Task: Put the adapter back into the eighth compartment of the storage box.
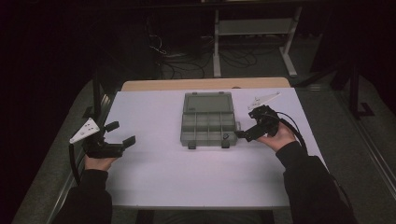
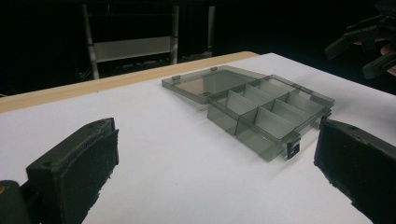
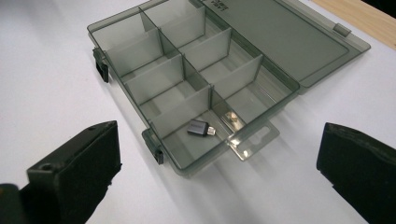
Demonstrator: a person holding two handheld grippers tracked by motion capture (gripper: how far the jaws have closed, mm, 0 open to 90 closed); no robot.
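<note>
Your left gripper (image 1: 120, 133) hovers near the left edge of the white surface (image 1: 154, 177), its fingers spread wide and holding nothing, well apart from the work, probably waiting in reserve. Toward the middle, nearer the far edge, the smoky grey transparent plastic organiser box (image 1: 208, 122) lies with its lid folded flat back, so every compartment is reachable from above. In the right gripper view, a small dark metal adapter (image 3: 201, 128) and a tiny brass-coloured piece (image 3: 231, 117) lie in neighbouring end compartments. Your right gripper (image 1: 246, 133) sits just beside the box's right side, fingers parted and empty, aimed at that corner.
</note>
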